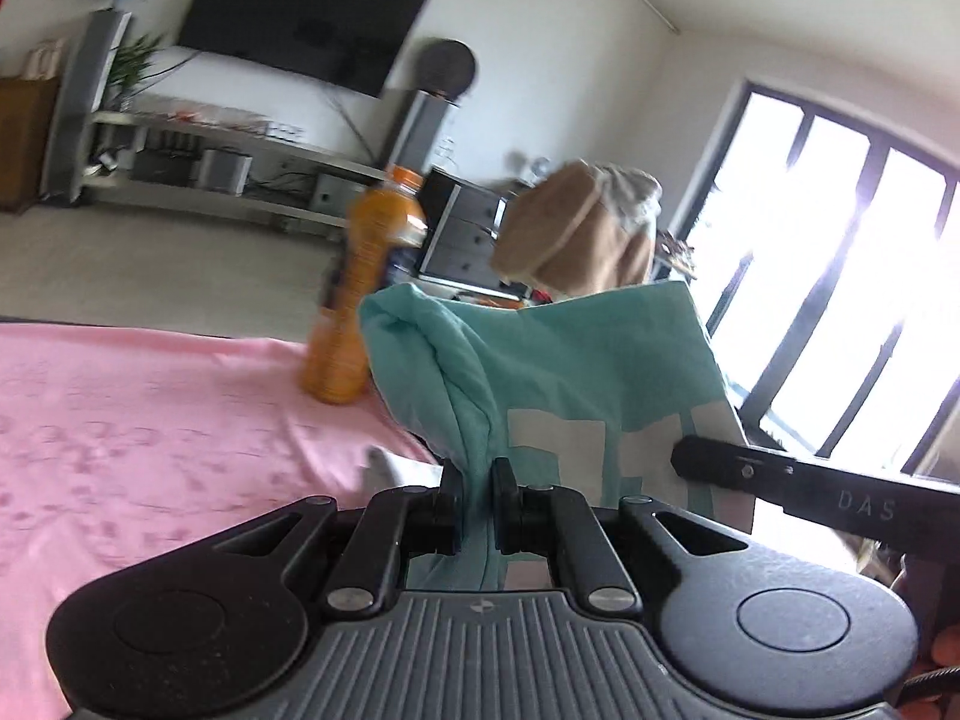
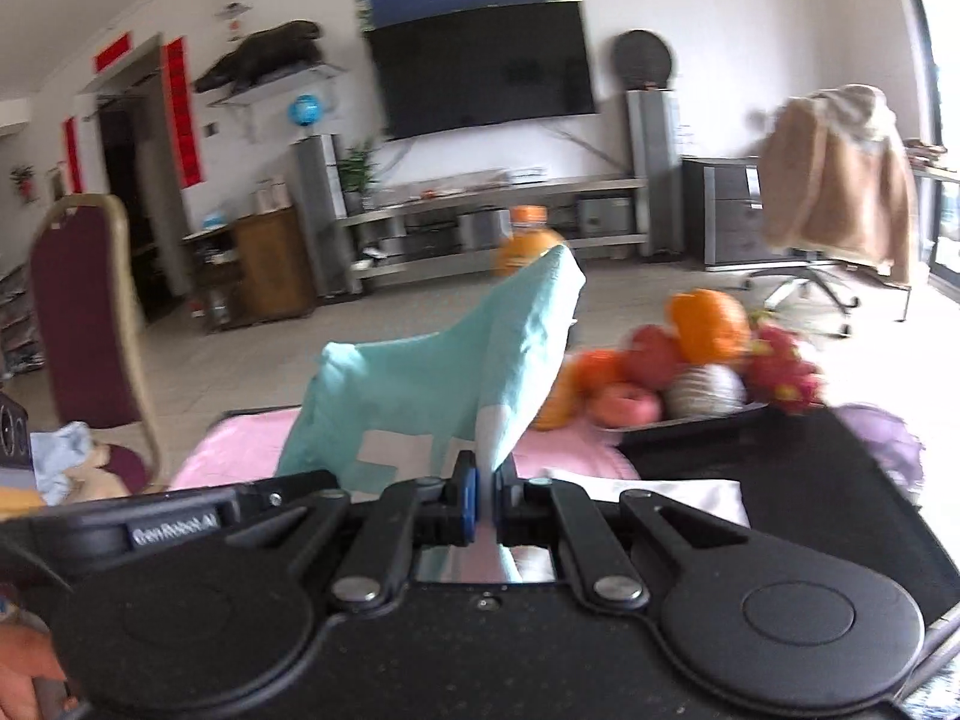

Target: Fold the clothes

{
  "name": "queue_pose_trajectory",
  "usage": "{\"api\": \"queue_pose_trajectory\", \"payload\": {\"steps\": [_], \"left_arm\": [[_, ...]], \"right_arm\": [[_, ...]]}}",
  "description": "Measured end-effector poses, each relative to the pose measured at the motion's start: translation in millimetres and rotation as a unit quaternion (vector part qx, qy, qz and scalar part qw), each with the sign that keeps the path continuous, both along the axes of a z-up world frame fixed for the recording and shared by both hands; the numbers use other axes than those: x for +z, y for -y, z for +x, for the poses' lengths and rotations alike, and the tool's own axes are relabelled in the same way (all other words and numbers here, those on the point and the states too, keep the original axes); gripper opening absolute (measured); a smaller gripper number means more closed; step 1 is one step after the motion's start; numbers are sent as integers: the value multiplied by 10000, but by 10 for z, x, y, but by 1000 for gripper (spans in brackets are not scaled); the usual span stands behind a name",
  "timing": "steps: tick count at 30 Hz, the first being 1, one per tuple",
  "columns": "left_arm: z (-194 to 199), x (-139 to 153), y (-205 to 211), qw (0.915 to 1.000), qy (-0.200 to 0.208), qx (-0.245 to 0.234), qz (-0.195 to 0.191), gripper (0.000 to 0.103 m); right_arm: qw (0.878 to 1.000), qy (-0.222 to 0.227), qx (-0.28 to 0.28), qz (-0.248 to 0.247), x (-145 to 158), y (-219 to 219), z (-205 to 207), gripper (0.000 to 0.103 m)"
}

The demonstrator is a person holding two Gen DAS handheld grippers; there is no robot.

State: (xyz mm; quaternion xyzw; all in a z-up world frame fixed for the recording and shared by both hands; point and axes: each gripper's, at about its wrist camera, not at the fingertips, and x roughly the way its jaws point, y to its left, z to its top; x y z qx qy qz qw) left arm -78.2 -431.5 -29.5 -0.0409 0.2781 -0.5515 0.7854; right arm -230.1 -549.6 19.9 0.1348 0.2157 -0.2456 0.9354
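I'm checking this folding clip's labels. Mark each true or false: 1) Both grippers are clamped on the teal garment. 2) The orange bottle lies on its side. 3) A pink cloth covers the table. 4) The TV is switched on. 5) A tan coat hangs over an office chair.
1) True: the left gripper and right gripper both pinch the teal garment.
2) False: the orange bottle stands upright.
3) True: the pink cloth covers the table.
4) False: the TV screen is dark.
5) True: the tan coat drapes the office chair.
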Motion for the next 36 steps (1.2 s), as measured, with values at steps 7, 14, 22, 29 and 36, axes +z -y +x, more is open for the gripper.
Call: {"api": "queue_pose_trajectory", "payload": {"steps": [7, 14, 22, 29, 36], "left_arm": [[-237, -381, 650, 9991, 192, -28, 371, 7], [-70, -723, 994, 9954, 279, 353, 844, 7], [670, -1134, 1245, 9769, -300, 1180, 1755, 19], [637, -836, 947, 9894, -318, 137, 1410, 14], [337, -1264, 1250, 9741, -185, -290, 2237, 14]], "right_arm": [[9993, -223, -237, 202, -382, 604, -226, 5], [9980, -306, -186, 526, -798, 1110, -76, 5], [9839, -1048, -1170, 849, -1440, 1573, 275, 38], [9833, -719, -901, 1407, -1319, 1538, -130, 42], [9818, -1402, -229, 1264, -1459, 1351, 222, 17]]}}
